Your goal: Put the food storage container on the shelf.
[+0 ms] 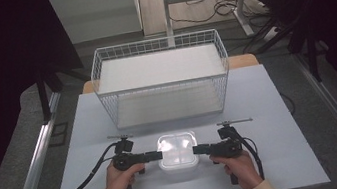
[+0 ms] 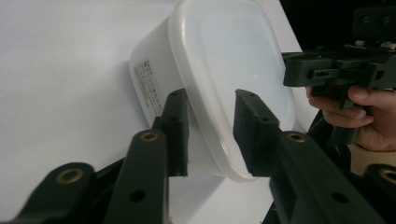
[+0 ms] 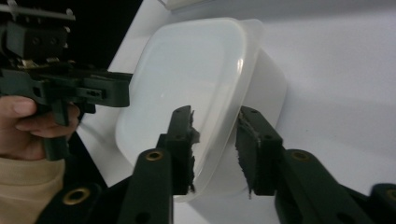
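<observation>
i see the white lidded container [image 1: 178, 149] sitting on the pale table [image 1: 270, 109], near the front edge and in front of the white wire basket [image 1: 161, 78], well apart from it. my left gripper [image 1: 157, 154] comes in from the container's left side and my right gripper [image 1: 196, 149] from its right, both held level and facing each other across it. in the left gripper view the container's lid rim [image 2: 219, 140] runs between the two black jaws, one above the lid and one against the side wall, with some gap showing, so i cannot tell if they are pressing yet. in the right gripper view the rim [image 3: 219, 140] also passes between the jaws, the same doubt there.
</observation>
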`<state>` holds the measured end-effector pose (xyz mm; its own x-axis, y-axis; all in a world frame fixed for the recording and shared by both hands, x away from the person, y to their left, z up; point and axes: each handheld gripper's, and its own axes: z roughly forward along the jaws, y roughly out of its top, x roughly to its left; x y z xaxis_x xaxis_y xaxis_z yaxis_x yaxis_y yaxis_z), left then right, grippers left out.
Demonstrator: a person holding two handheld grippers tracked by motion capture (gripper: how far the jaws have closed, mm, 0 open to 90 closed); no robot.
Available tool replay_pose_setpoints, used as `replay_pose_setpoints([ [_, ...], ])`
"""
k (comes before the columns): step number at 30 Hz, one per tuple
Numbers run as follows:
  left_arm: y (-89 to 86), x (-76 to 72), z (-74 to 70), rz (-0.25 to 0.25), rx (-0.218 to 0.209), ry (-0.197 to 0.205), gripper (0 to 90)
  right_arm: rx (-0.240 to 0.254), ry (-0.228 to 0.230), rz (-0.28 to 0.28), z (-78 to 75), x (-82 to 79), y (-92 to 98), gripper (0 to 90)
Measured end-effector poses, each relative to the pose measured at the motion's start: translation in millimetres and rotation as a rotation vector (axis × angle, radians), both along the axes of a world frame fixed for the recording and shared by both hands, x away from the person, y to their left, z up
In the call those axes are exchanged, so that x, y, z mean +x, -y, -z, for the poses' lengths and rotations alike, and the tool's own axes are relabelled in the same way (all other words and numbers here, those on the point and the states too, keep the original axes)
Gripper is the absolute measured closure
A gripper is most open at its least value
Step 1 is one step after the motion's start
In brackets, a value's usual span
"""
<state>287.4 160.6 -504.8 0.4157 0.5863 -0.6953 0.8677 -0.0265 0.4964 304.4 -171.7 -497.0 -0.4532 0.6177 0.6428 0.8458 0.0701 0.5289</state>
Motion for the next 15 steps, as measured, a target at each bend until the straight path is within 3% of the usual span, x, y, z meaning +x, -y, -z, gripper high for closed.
replay_pose_setpoints([
  [2, -0.1, -2.4, -2.0, -0.002, -0.007, 0.012, 70.8, 0.013, -0.008, 0.004, -1.2, -1.2, 2.9, 71.8],
  [8, -2.1, -10.2, -7.9, 0.001, 0.002, 0.054, 79.3, 0.016, 0.035, 0.006, -6.6, -7.7, 6.2, 79.2],
  [15, -1.6, -15.5, -9.7, 0.008, 0.014, 0.081, 79.5, -0.012, 0.069, -0.008, -9.4, -13.0, 4.6, 79.2],
])
